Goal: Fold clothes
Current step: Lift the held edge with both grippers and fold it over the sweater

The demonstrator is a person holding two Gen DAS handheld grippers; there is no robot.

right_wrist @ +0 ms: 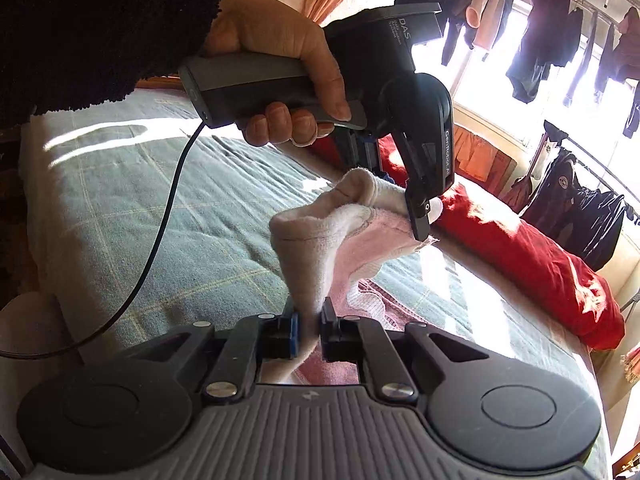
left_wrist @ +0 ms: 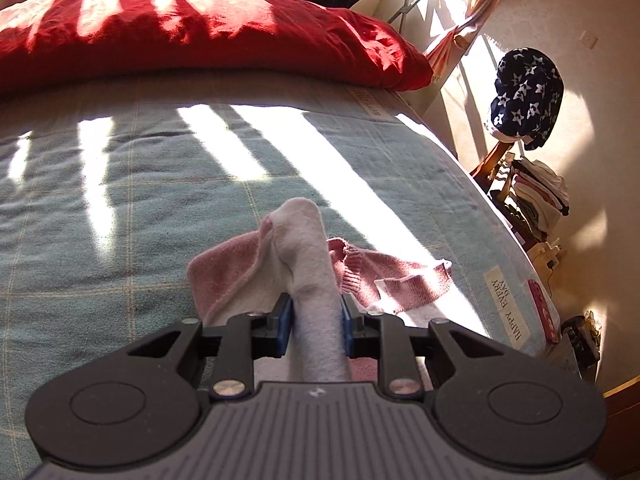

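Here, both tools pinching sock (right_wrist: 320, 240), aloft

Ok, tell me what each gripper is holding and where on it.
Both hold the same pink-and-white garment. The right gripper pinches a bunched white edge; the left gripper clamps a rolled white part. The rest hangs to the bed.

Garment: pink and white fleecy garment (right_wrist: 340, 232), bunched, lifted off the bed.
Near edge: pinched between the right gripper (right_wrist: 309, 330) jaws.
Far edge: clamped in the left gripper (left_wrist: 316, 322).
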